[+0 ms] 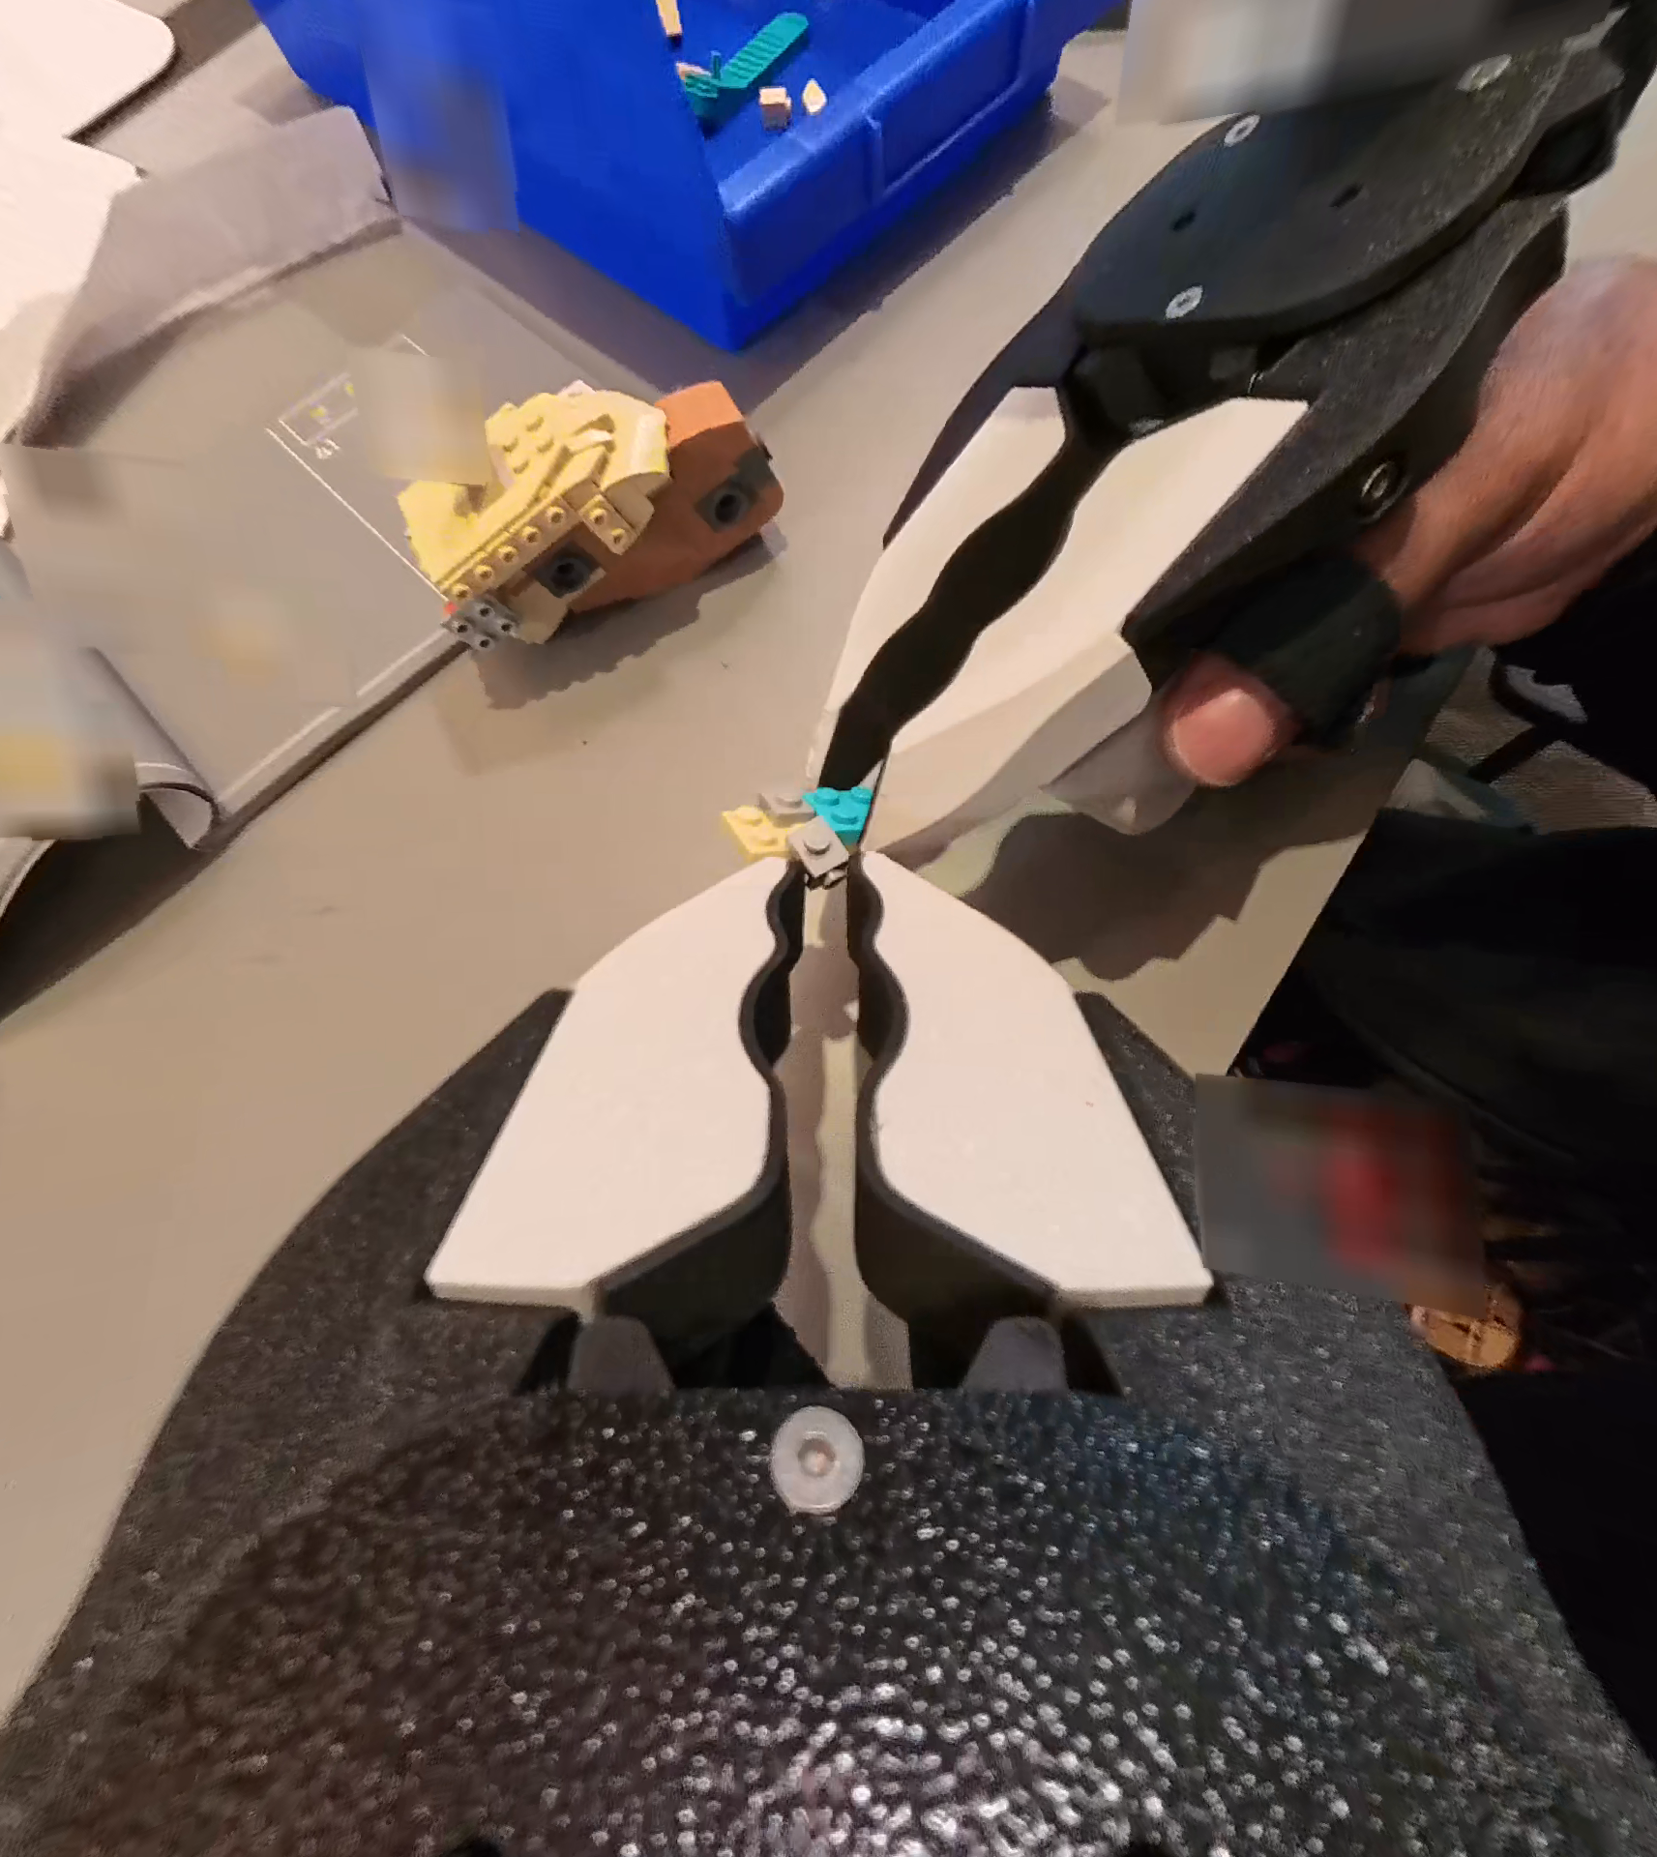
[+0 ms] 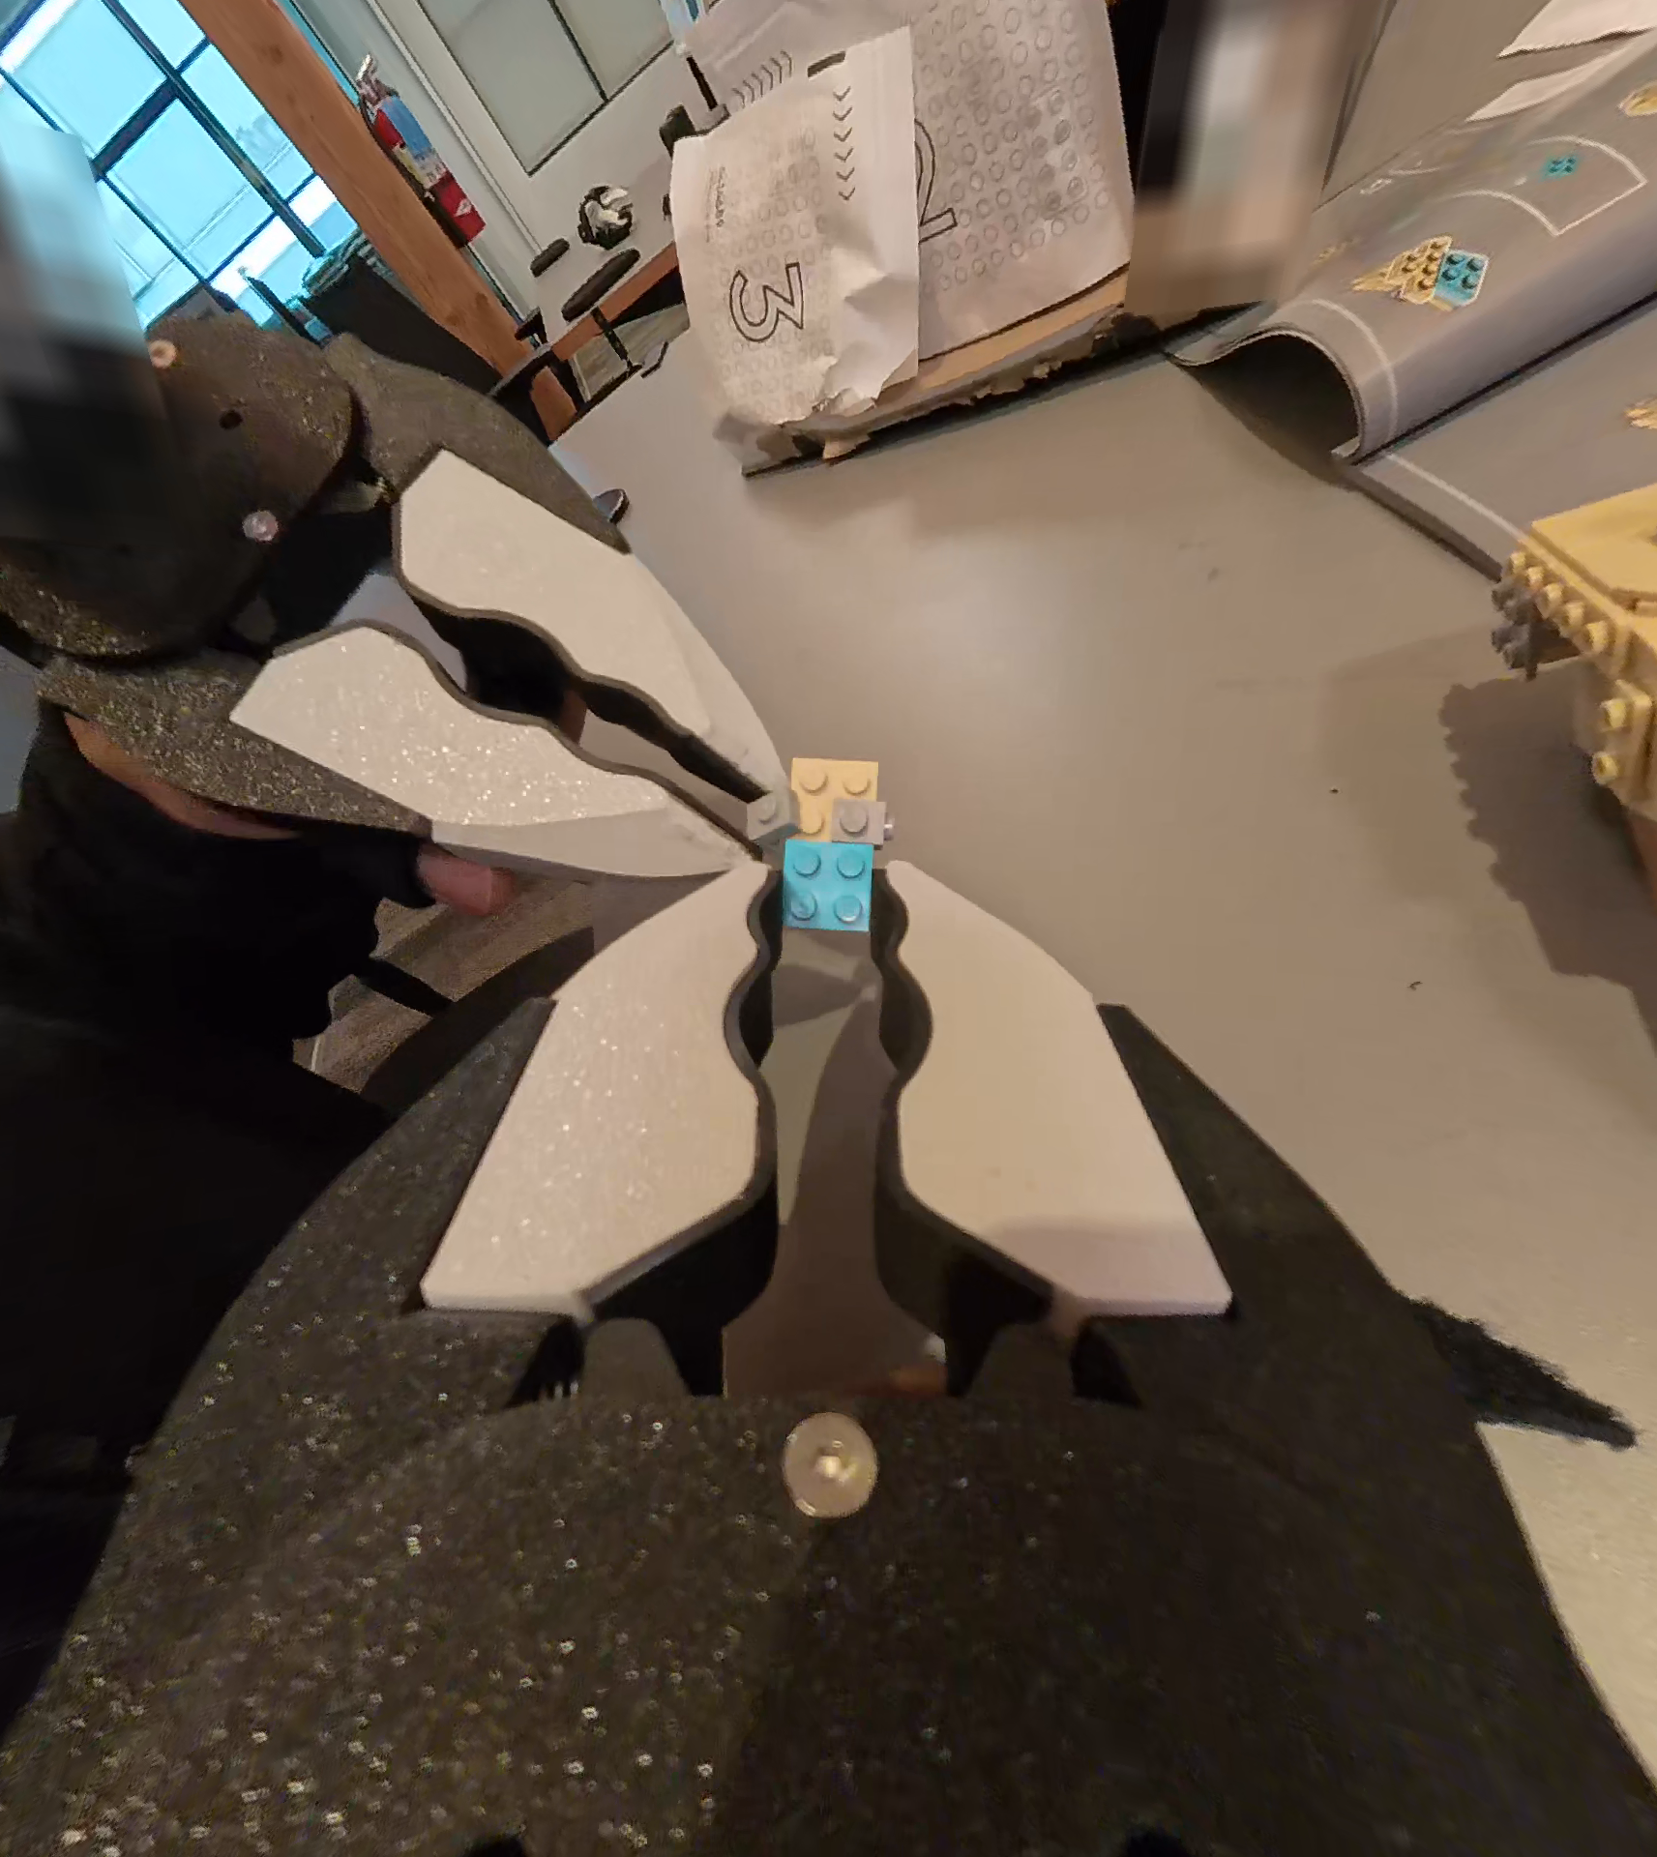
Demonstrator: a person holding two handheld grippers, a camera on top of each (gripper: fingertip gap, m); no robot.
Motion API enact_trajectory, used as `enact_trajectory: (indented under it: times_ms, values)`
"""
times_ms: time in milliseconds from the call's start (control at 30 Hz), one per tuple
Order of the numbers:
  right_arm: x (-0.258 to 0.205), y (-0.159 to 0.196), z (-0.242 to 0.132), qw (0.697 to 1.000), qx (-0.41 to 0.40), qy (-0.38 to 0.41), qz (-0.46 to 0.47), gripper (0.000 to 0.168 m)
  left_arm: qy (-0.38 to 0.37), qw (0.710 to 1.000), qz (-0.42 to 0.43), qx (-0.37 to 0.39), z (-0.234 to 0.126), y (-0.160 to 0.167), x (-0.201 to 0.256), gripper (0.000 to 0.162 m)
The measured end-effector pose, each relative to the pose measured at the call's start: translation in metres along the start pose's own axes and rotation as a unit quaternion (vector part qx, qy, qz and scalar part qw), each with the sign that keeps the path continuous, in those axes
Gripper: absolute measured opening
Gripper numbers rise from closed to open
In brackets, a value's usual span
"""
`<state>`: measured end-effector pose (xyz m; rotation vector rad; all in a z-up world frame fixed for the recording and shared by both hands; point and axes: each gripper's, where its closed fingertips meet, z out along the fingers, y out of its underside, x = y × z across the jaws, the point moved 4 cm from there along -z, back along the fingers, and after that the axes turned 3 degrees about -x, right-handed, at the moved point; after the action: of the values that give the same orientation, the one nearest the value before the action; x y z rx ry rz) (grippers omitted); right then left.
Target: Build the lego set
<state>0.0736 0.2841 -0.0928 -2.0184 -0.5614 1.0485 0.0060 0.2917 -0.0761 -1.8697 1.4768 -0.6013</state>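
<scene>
At frame centre, the left gripper (image 1: pixel 822 872) pinches a grey piece (image 1: pixel 816 846) against the small sub-assembly (image 2: pixel 829 854). The right gripper (image 2: pixel 829 904) is clamped on its teal plate (image 2: pixel 826 884). Next likely needs a firm, aligned press.

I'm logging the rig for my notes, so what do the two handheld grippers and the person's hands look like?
Both the left gripper and right gripper have speckled black bodies, pale grey fingers with wavy black inner edges, and a silver screw. The hand has a black strap around one finger.

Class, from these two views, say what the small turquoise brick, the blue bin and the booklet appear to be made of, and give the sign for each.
Turquoise brick: likely hard moulded plastic, smooth with a slight sheen; crisp round studs.
Blue bin: probably rigid plastic, glossy; moulded ribs and highlights on its wall.
Booklet: seemingly paper, matte grey print; pages curl at the fold.
</scene>
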Motion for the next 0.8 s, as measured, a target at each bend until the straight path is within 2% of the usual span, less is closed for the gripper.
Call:
enact_trajectory:
  times_ms: [133,367,800]
  values:
    - [-0.0002,0.0014,0.0025,1.0,-0.009,0.01,-0.01,0.016,0.0,1.0,-0.011,-0.01,-0.0002,0.001,-0.001,0.007]
    - [0.0007,0.0026,0.0054,1.0,-0.02,0.015,-0.01,0.016,-0.044,0.997,0.03,-0.049,0.0022,0.0035,0.0011,0.008]
    - [0.0039,0.0026,0.0047,0.999,-0.022,-0.005,0.029,0.016,-0.111,0.989,0.068,-0.067,0.0052,0.0013,0.0024,0.008]
